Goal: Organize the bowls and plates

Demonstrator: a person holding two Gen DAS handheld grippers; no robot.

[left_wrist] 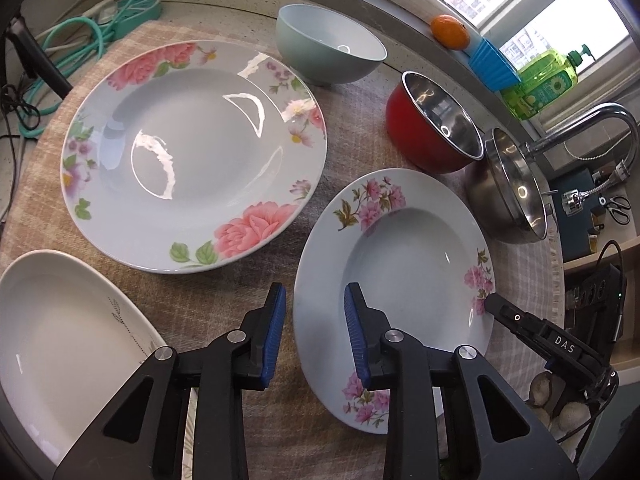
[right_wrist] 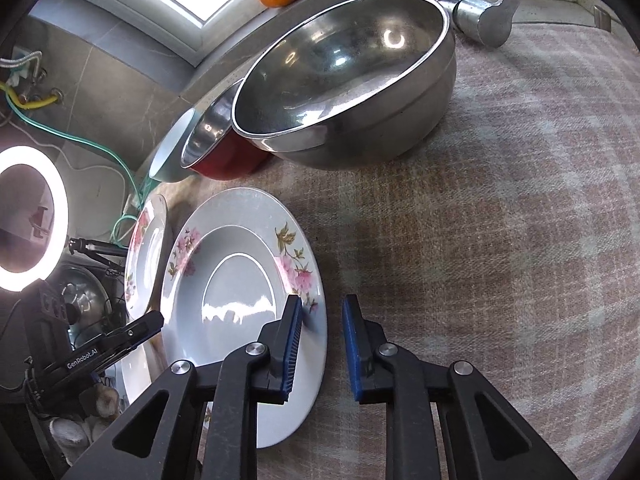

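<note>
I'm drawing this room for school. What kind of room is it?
Most likely a kitchen. There is a tap beside the counter, a green bottle of dish soap on the windowsill, and plates and bowls such as the steel bowl laid out on a cloth.

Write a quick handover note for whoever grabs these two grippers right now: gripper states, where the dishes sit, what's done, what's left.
Left gripper: open, straddling the near-left rim of the small floral plate, not clamped.
Right gripper: open, straddling that plate's opposite rim.
Large rose plate and white plate lie separately on the cloth.
Blue bowl, red bowl and steel bowl stand in a row behind.
Done: nothing stacked.
Left: stack plates, nest bowls.
</note>
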